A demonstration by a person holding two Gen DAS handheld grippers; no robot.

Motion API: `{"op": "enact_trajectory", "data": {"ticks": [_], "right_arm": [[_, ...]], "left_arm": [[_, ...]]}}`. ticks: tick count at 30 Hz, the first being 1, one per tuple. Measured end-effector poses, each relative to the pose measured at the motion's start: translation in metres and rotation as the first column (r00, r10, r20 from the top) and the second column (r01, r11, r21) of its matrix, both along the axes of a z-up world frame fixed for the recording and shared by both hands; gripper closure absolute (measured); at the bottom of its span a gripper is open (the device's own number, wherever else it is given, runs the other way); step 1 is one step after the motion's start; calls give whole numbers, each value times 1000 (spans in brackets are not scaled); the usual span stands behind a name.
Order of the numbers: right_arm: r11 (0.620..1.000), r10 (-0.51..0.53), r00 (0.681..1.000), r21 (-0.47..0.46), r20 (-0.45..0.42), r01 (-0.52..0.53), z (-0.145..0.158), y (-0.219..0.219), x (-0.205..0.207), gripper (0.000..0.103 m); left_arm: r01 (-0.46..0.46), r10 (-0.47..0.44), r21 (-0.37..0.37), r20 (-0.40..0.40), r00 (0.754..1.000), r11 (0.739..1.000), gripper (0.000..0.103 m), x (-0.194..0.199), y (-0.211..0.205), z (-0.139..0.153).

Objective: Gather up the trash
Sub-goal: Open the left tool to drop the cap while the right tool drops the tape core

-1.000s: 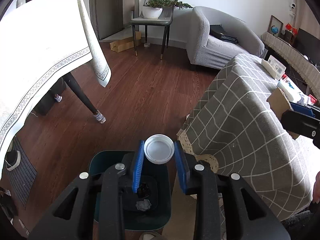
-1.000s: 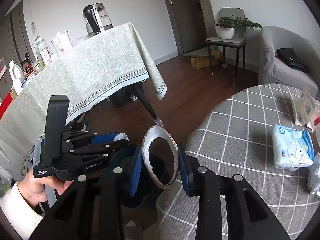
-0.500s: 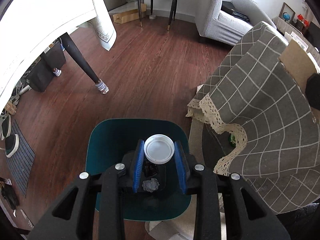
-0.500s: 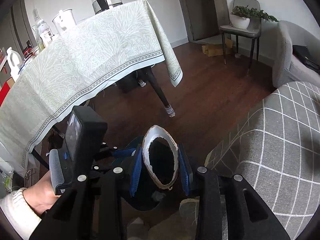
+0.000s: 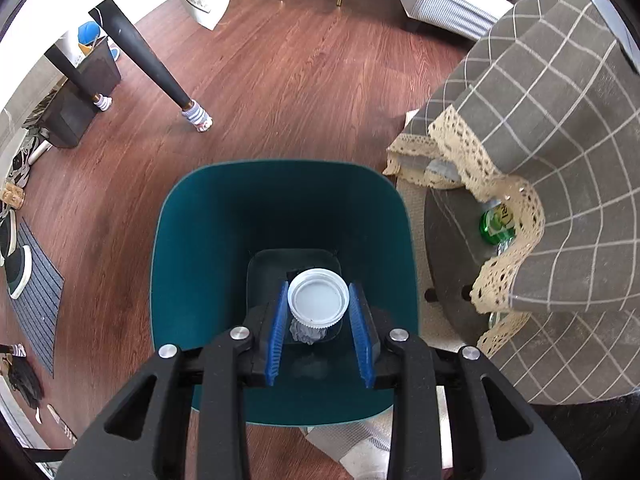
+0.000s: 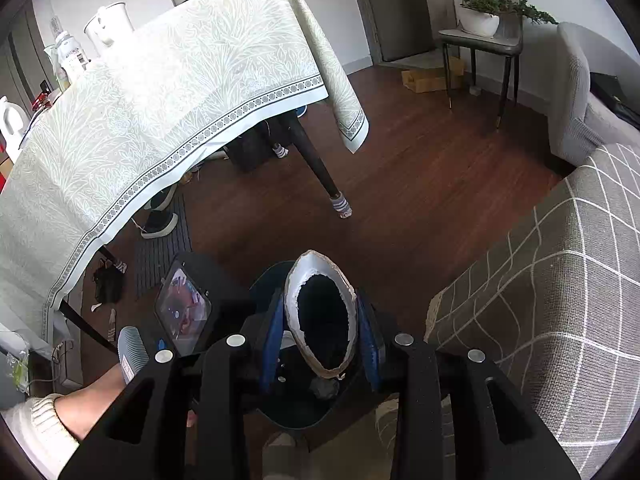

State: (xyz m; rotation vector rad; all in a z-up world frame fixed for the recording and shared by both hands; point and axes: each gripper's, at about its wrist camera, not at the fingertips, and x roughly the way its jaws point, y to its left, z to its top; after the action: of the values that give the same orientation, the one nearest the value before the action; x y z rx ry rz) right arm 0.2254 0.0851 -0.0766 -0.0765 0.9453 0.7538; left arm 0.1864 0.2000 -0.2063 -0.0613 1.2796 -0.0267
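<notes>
Left gripper [image 5: 319, 312]: pointed steeply down over the teal bin [image 5: 188, 264]; jaws closed narrow on a white ribbed bottle cap [image 5: 319, 298], one blue pad against each side of it; the cap faces up toward the camera and sits over the bin's opening. Bin interior: dark inner floor; a crumpled grey scrap [image 5: 306, 330] lies at the bottom, partly hidden below the cap. The bin stands on the wood floor [image 5: 280, 92], just beside the bench draped in a grey checked cloth [image 5: 560, 168] with a cream lace hem; a green bottle [image 5: 496, 224] shows beneath that hem, on a lower shelf of the bench.

Right gripper [image 6: 320, 332]: angled downward; jaws closed on a squashed paper ring with a torn white rim [image 6: 320, 316], the pads pressing its two long sides so that the opening is a tall oval; the ring is held upright above the bin [image 6: 264, 284], whose rim shows behind and below it. The left gripper's body [image 6: 188, 312] is just to the left in this view, held by a hand [image 6: 92, 400] in a cream knitted sleeve. Behind stands a second bench under a pale green patterned cloth [image 6: 180, 92].
</notes>
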Motion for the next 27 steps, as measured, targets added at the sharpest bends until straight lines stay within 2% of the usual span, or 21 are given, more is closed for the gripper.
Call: {"op": "enact_trajectory", "data": {"ticks": [6, 12, 16, 20, 23, 27], "right_arm": [[1000, 10, 1000, -5, -13, -10, -7, 12, 2, 68], [1000, 13, 999, -20, -30, -13, -18, 20, 4, 68], [999, 9, 999, -33, -50, -11, -27, 28, 4, 68], [999, 12, 997, -45, -73, -15, -37, 37, 5, 68], [998, 17, 996, -59, -92, -22, -47, 44, 6, 68], [996, 27, 991, -78, -130, -37, -63, 56, 5, 69]], "left_arm": [[5, -4, 7, -14, 1000, 1000, 61, -4, 5, -8], [-32, 32, 2, 26, 999, 999, 46, -8, 21, 1], [-82, 82, -1, 83, 993, 997, 36, -15, 38, 21], [-134, 136, -28, 145, 980, 991, 31, -25, 56, 44], [-152, 152, -15, 197, 969, 988, 24, -31, 65, 61], [-166, 161, -5, 263, 951, 986, 21, -38, 75, 80]]}}
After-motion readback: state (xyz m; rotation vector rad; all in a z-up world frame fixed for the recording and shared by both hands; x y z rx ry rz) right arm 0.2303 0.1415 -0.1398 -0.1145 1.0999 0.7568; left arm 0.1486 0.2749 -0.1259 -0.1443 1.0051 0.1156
